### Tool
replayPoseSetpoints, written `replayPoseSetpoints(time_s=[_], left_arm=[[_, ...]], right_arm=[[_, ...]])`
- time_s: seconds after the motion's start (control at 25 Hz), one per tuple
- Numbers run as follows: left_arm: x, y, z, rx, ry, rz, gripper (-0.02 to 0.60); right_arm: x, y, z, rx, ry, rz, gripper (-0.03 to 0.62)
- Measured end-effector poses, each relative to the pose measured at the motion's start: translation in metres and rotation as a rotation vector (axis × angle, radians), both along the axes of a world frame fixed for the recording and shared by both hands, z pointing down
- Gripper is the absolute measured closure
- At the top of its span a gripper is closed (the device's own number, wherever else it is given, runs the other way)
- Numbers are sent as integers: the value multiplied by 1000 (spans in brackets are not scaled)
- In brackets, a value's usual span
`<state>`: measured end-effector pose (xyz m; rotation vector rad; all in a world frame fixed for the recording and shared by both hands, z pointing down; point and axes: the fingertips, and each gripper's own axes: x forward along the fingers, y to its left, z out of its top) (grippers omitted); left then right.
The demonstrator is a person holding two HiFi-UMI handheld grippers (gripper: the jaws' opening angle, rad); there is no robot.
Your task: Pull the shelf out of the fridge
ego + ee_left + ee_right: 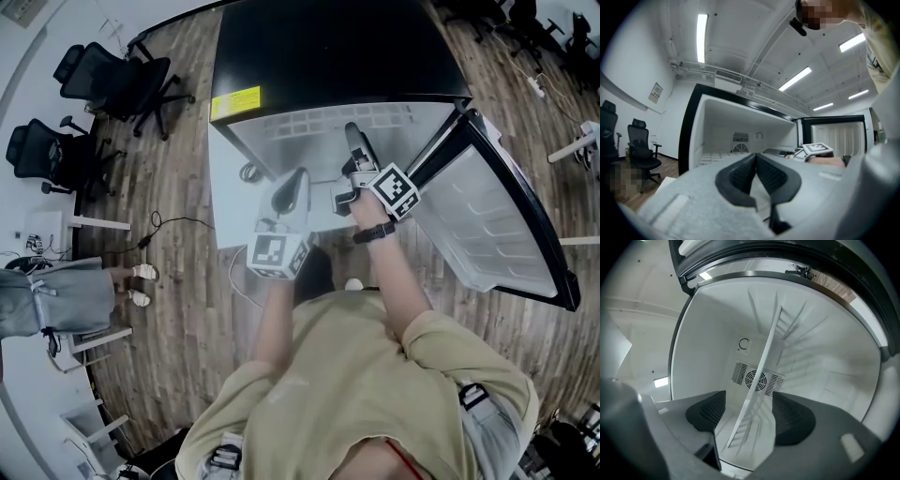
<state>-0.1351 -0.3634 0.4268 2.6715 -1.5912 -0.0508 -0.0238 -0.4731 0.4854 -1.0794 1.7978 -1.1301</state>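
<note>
Both grippers reach into the open fridge [330,42], its door [497,211] swung out on my right. My right gripper [749,405] has its jaws spread wide. The shelf [765,362] runs edge-on between the two pads [708,412] as a thin pale plate, slanted in the right gripper view and lined up with the fan vent [757,378] on the back wall. Neither pad presses on it, so it is not gripped and looks seated inside the cabinet. My left gripper [755,157] has its jaws pressed together on nothing. It hangs lower and nearer the front opening, beside the right one.

Risks as I judge them:
- The plate sits nearer one pad, so closing from here could shove it sideways before the other pad lands.
- If my wrist's roll is off the shelf's plane, the clamp would twist the plate in its side ledges and bind it.
- A pull from this one point may skew the shelf and jam a corner.
- Once free of the ledges the far end could drop, and my shut left jaws give no support.
</note>
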Motion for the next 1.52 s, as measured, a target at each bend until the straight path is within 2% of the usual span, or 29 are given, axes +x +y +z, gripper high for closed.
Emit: replayPoseSetpoints(time_s=[0.36, 0.76, 0.92, 1.04, 1.52], left_arm=[[-6, -28, 3, -5, 3, 34, 580], [3, -35, 1, 6, -18, 80, 580], [0, -33, -2, 7, -12, 70, 580], [1, -32, -11, 20, -4, 70, 580], [9, -23, -18, 27, -11, 67, 580]], right_arm=[[-9, -32, 0, 6, -42, 13, 316], [-13, -50, -11, 40, -108, 2, 433], [-16, -50, -7, 14, -122, -12, 476], [-17, -50, -3, -6, -135, -34, 533], [-15, -50, 2, -99, -290, -44, 568]])
